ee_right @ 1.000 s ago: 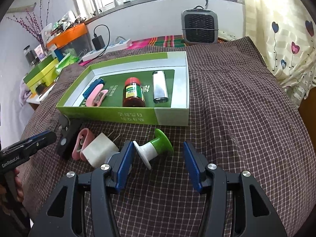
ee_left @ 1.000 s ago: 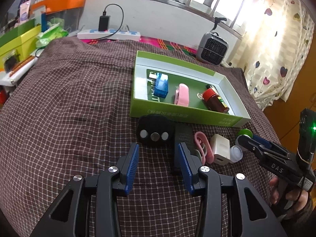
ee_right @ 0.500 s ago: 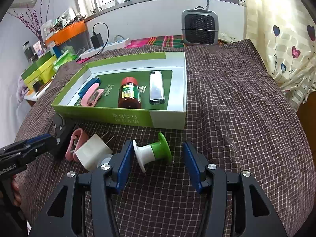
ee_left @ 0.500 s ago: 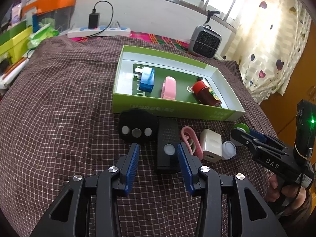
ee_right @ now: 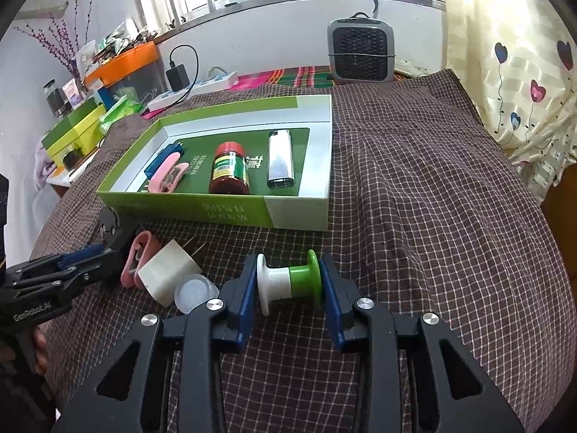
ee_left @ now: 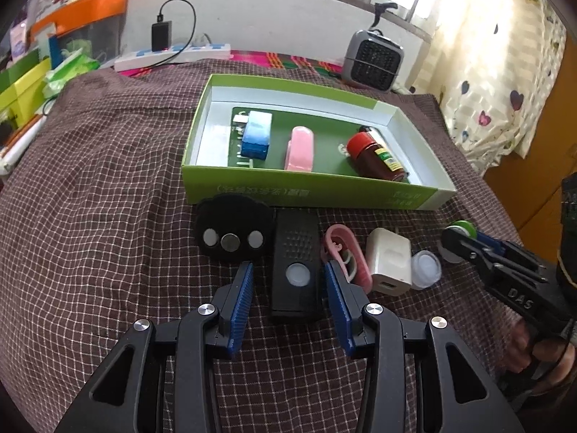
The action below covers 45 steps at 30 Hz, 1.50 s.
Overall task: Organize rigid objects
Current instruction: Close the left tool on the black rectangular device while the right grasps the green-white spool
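Loose items are lined up on the cloth [ee_right: 414, 187] just in front of the green box [ee_left: 310, 191], prob. staged for packing beside the jar [ee_right: 229, 169] already inside. Right gripper [ee_right: 288, 285] is clamped on the green-white spool [ee_right: 288, 283], pads touching both end flanges. Left gripper [ee_left: 288, 288] is spread wide around the black remote [ee_left: 296, 263], pads apart from it, nothing held.

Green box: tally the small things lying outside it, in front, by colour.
Black: 2, disc and remote
Pink: 1, clip
White: 2, charger and cap
Green-and-white: 1, spool
Total: 6
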Each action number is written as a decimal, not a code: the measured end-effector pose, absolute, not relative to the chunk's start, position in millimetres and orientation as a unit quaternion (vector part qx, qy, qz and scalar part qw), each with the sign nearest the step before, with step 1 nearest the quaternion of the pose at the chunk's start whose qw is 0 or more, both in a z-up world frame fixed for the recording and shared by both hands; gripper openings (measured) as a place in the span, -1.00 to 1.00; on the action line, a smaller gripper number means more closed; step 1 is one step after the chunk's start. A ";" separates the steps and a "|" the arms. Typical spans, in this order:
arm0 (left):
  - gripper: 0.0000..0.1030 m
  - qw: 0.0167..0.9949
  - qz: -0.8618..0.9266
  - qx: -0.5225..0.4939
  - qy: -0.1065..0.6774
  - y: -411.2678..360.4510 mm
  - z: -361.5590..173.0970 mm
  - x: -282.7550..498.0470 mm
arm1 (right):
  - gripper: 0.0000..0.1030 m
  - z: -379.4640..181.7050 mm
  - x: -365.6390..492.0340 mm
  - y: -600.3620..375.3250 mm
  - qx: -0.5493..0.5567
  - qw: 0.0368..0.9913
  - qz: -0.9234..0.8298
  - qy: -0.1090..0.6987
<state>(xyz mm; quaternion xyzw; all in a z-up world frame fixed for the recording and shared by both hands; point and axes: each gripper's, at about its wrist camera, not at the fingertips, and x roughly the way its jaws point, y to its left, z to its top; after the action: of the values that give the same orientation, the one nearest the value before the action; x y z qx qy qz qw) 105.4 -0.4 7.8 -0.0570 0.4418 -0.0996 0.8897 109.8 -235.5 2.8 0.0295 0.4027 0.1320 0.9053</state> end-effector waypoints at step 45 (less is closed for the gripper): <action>-0.49 0.899 -0.083 -0.028 0.429 -7.5 12.2 108.3 | -0.33 2.5 104.0 -242.2 0.036 0.906 0.131 0.401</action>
<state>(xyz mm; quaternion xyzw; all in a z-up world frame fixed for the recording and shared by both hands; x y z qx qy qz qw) 108.3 -7.5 12.2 -0.0283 0.4285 -0.0828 0.8993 104.0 -242.2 2.5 0.0356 0.4013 0.1314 0.9058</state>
